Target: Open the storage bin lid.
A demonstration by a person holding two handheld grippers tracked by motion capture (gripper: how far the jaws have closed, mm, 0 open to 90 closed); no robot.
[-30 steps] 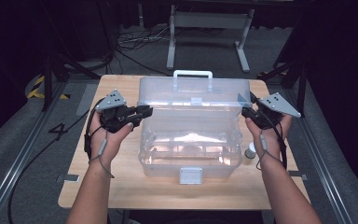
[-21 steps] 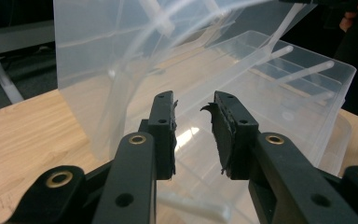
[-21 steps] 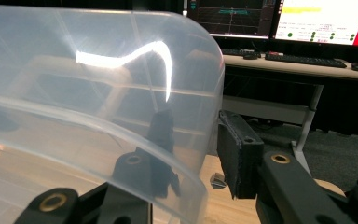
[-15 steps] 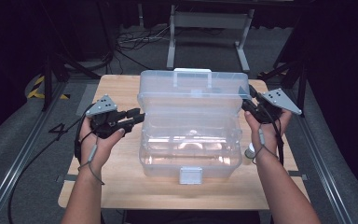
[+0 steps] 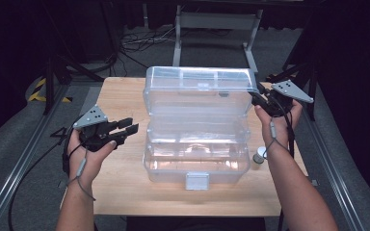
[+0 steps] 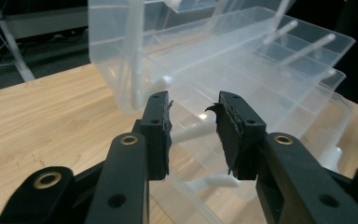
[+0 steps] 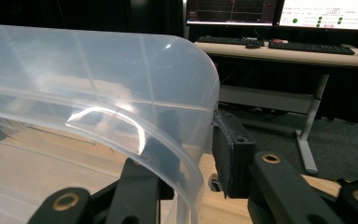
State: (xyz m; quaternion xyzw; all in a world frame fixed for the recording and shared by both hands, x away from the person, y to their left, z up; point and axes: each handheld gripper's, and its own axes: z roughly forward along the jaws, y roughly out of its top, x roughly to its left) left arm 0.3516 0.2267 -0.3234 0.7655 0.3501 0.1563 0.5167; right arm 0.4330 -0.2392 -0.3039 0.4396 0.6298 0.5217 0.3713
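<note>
I am opening the clear tiered storage box, which sits in the middle of the desk, its latch facing the near edge.

Nearest me, the left hand-held gripper hangs off the box's left side, a little apart from it. Its jaws have just been opening; in the left gripper view they stand apart with nothing between the pads, and the box's folding arms and stepped trays lie just ahead of them. A small white-capped bottle stands on the desk by the box's right side, near my right forearm.

Farther back, the right hand-held gripper is at the right end of the raised lid. Its jaws have just been closing, and in the right gripper view the curved lid wall runs between them, one pad inside and one outside. I judge it clamped on the lid, though the inner pad is blurred by the plastic.

The lid is up and the trays are fanned out, so the opening step looks close to done. Next, I think, the right gripper should ease the lid fully back while the left steadies the base or a tray.
</note>
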